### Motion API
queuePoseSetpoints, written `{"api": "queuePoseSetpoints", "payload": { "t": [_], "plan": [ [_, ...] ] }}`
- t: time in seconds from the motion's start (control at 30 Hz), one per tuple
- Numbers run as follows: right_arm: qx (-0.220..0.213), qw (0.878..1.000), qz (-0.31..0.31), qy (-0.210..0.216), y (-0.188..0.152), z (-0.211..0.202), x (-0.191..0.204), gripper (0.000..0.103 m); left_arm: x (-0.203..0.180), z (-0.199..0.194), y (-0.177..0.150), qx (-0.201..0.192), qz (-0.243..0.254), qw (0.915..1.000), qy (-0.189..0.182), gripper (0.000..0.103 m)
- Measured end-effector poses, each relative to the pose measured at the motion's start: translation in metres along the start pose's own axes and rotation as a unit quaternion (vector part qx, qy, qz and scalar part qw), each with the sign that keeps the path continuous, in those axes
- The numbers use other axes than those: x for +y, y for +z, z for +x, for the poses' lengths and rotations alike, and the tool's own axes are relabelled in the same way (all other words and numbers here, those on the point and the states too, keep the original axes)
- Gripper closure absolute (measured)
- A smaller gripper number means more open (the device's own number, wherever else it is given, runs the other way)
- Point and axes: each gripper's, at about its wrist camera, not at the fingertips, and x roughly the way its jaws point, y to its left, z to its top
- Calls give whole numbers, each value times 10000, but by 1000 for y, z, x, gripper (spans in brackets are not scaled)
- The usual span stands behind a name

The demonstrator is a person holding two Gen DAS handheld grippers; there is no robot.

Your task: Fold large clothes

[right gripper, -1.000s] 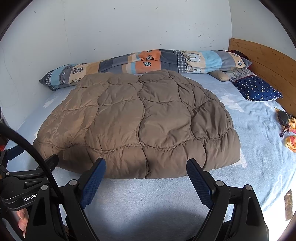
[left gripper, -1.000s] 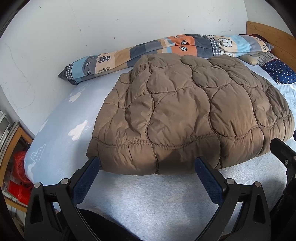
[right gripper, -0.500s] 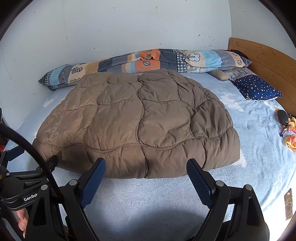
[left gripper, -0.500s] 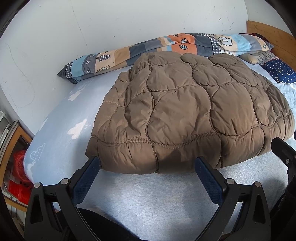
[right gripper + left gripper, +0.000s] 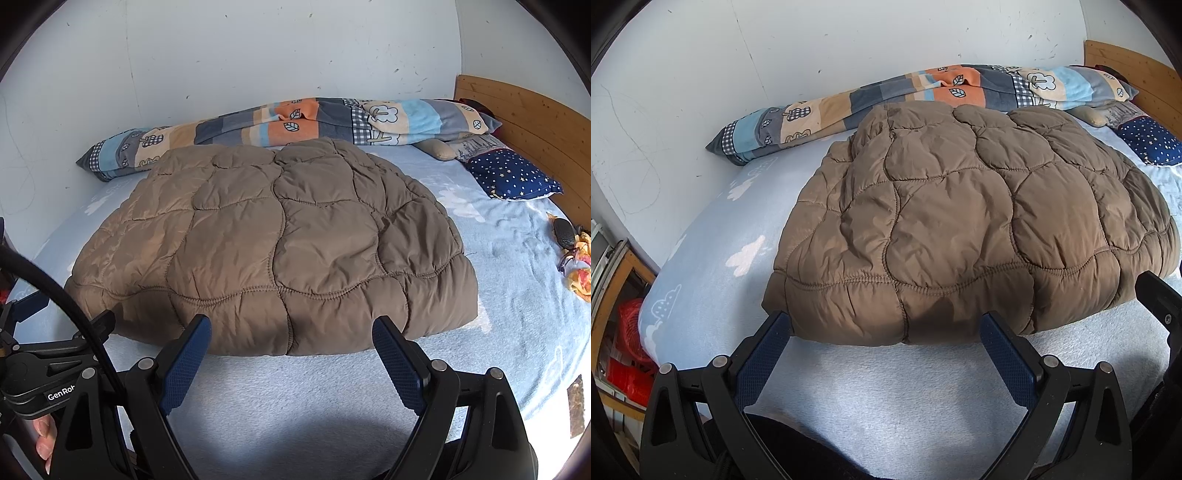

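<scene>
A brown quilted jacket (image 5: 964, 225) (image 5: 273, 247) is seen lying folded into a thick, rounded bundle on the light blue bed sheet (image 5: 713, 236) (image 5: 517, 314), roughly in the middle of the bed. Its near edge is turned towards both cameras, and it is touched by neither tool.

The left gripper (image 5: 886, 328) is held just short of that near edge, low over the sheet. Its jaws are spread wide, with nothing between the blue pads (image 5: 759, 365) but bare sheet and the jacket's hem beyond their tips. The right gripper (image 5: 291, 332) is held beside it in the same way, its jaws likewise spread wide and nothing pinched; the jacket's front edge is framed between the two blue pads (image 5: 399, 369) without being pressed. Part of the left gripper's black body is seen at the lower left of the right wrist view, with fingertips (image 5: 44, 435) of a hand wrapped around it.

Behind the jacket, a long patchwork blanket roll (image 5: 923, 92) (image 5: 280, 125) is laid along the white wall (image 5: 849, 40). A dark blue starred pillow (image 5: 1148, 140) (image 5: 513, 177) is placed near the wooden headboard (image 5: 532, 114) at the right. Small colourful items (image 5: 576, 266) are scattered on the sheet at the far right edge, too small to identify.
</scene>
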Motion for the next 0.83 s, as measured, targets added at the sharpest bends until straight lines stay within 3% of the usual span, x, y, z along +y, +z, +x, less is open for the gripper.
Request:
{"api": "queuePoseSetpoints", "payload": {
  "t": [0.6,0.83],
  "plan": [
    [-73,9999,40,-62,0,-6,-6,11,2,2,0,125,-46,9999,1,1],
    [-157,9998,40,-103,1,-11,-12,11,10,5,0,337,-180,9983,-451,1]
  ]
}}
